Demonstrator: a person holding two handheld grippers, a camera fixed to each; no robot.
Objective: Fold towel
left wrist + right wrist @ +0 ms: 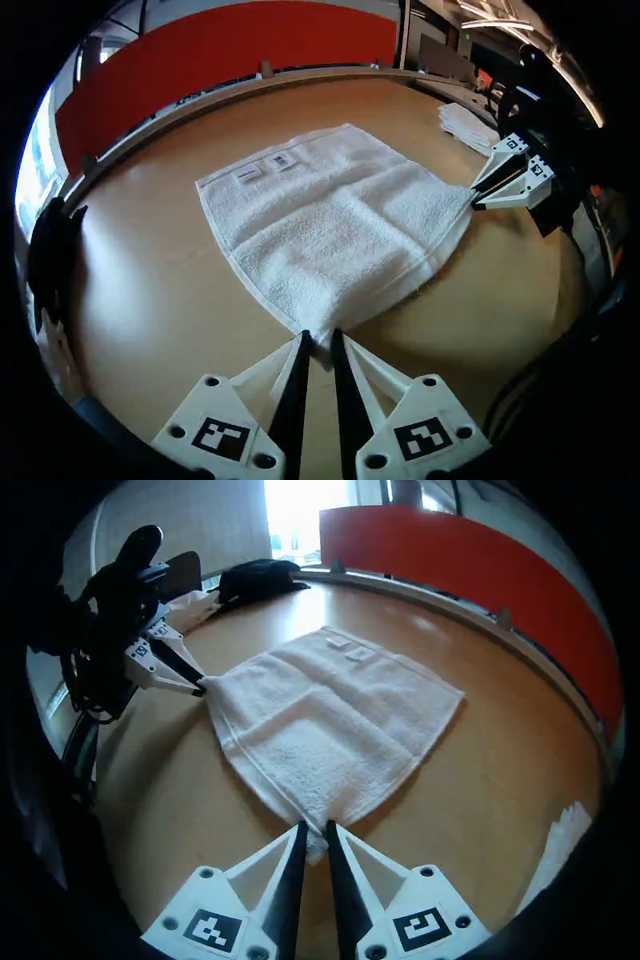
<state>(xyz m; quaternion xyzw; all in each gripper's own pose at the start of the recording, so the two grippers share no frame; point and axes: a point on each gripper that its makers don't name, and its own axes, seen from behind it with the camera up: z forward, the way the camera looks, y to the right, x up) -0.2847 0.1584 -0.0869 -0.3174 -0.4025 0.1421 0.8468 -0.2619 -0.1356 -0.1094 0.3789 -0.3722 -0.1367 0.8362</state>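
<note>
A white terry towel (328, 224) lies spread on the round wooden table (160, 272), with two small labels near its far edge. My left gripper (318, 346) is shut on the towel's near corner, the cloth pinched between its black fingertips. At the right of the left gripper view, my right gripper (474, 198) pinches the neighbouring corner. In the right gripper view the towel (336, 712) lies ahead, my right gripper (314, 836) is shut on its near corner, and my left gripper (200, 686) holds the left corner.
A stack of folded white towels (468, 124) sits at the table's far right edge. A red partition (224, 48) runs behind the table rim. A dark bag (260, 576) and a chair back stand beyond the table by the window.
</note>
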